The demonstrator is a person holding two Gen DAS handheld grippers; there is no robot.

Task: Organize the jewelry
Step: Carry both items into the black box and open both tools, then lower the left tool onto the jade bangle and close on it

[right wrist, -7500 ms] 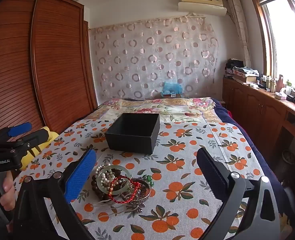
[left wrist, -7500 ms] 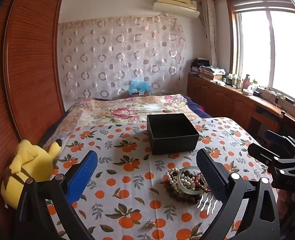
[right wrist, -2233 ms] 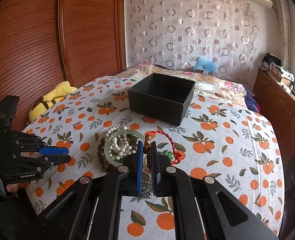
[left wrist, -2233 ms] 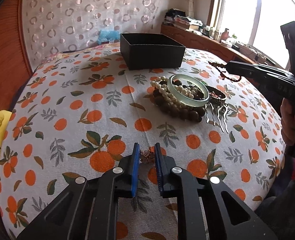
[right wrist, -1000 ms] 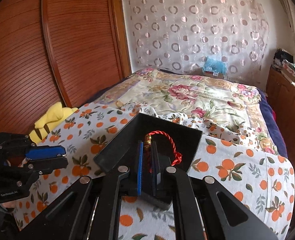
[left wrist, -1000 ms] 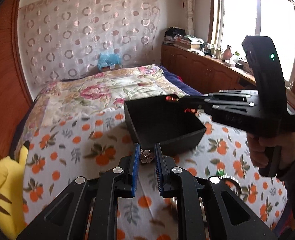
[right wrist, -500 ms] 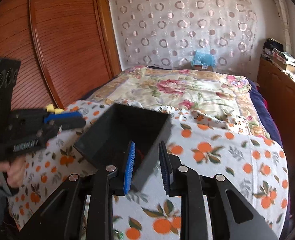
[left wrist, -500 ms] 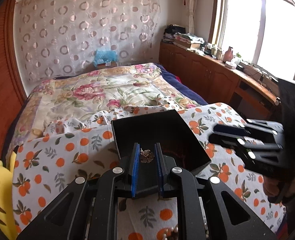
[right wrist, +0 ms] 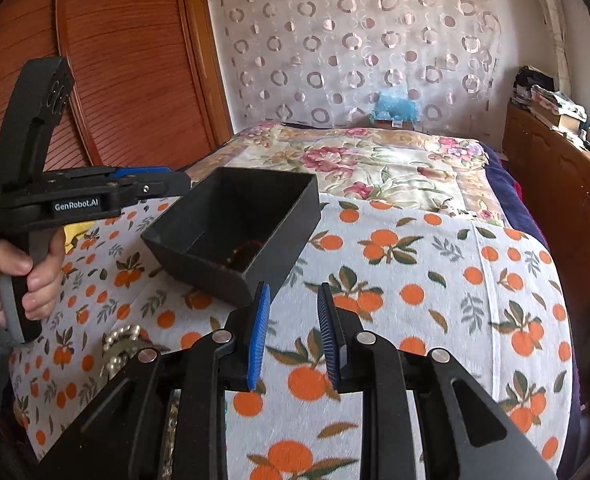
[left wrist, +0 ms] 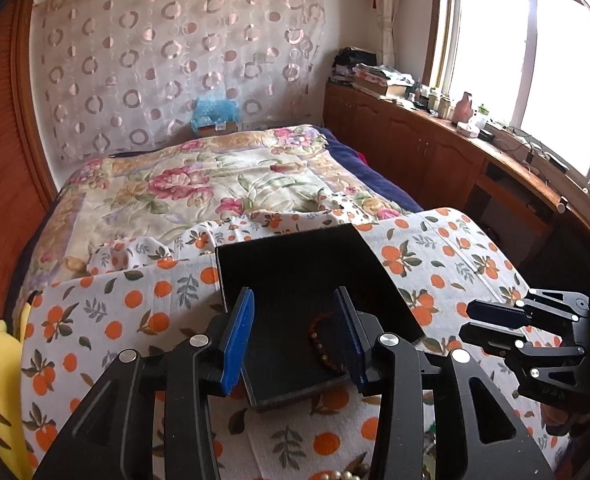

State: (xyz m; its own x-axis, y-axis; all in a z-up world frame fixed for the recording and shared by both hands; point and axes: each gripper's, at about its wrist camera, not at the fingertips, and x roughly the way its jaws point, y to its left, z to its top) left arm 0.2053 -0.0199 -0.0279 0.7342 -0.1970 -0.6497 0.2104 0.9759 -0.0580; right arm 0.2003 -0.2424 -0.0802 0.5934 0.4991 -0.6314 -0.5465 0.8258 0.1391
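A: Left gripper (left wrist: 298, 336)?
B: Hovering over the black box (left wrist: 295, 264), fingers spread wide, carrying nothing.
A: Right gripper (right wrist: 293, 334)?
B: Partly parted, gripping nothing, sitting just near of the box's right corner.
A: Jewelry?
B: Red beaded bracelet (left wrist: 323, 345) is lying inside the box; pearl beads (right wrist: 119, 345) are resting on the orange-print cloth (right wrist: 435, 280), near left.

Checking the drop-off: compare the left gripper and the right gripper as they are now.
Position: the left gripper hangs over the black box, its fingers framing the red bracelet inside; the right gripper sits beside the box, over the orange-print cloth.
Opening: the left gripper's gap looks wider than the right gripper's.
Shared: both are open, holding nothing, with blue pads on black fingers.
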